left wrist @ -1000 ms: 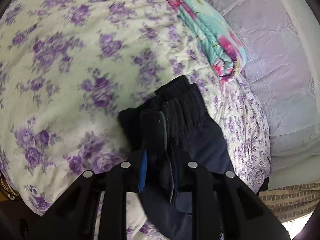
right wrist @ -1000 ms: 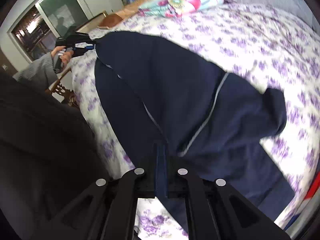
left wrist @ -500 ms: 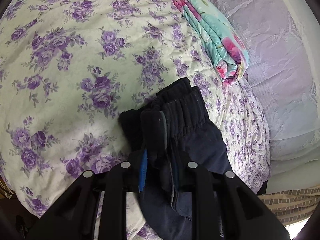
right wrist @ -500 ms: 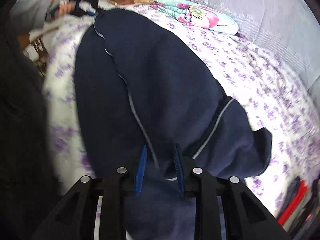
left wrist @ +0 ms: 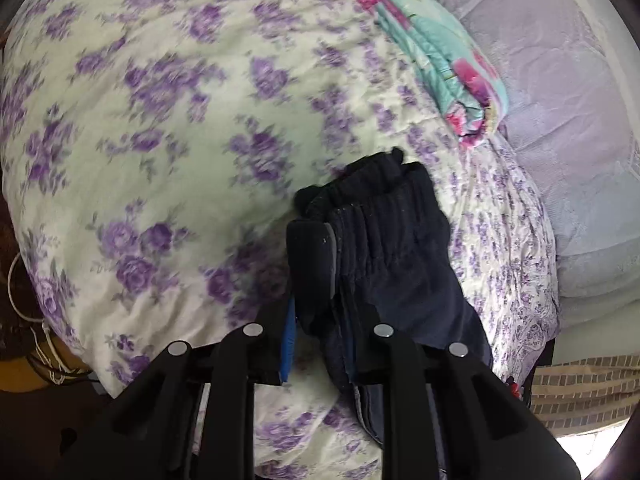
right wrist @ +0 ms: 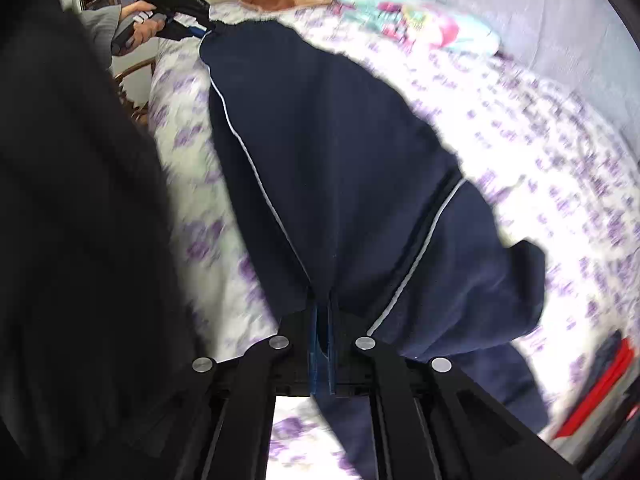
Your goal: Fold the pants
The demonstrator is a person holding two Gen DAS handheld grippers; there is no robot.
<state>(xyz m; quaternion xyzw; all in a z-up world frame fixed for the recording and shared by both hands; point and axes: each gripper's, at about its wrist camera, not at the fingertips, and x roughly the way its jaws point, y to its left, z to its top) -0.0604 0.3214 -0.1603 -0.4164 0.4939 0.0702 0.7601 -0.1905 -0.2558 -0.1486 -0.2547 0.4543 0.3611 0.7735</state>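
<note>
1. The left gripper [left wrist: 336, 276] is clamped on the ribbed cuffs [left wrist: 380, 216] of the navy pants [right wrist: 332, 168]. Its fingers are nearly together, and bunched layers of dark knit fill the gap between them. In the right wrist view this same gripper [right wrist: 176, 0] shows far off at the garment's end, above the bed's edge. The layers look thick and uneven, so I judge one cuff could work loose if the pull sharpens, and the leg ends would then no longer match.

2. The pants hang stretched between the two tools over the floral quilt [left wrist: 160, 120] (both views are blurred, so how much cloth rests on the bed is hard to tell). A white piping line [right wrist: 240, 140] runs down the near leg. If the two ends come down at different heights, the span could twist and land creased.

3. The right gripper [right wrist: 322, 320] is closed tight on a thin pinch of cloth, with its blue pads almost touching. The bite looks shallow (a small tuck only), so the fabric's weight could drag it free.

4. To the right, a loose flap [right wrist: 500, 280] sags below the taut part. It could fold under itself when the pants are laid down.

5. Further right, the folded teal blanket [left wrist: 440, 64] lies near the wall. A wide swing could drape the cuffs onto it.
</note>
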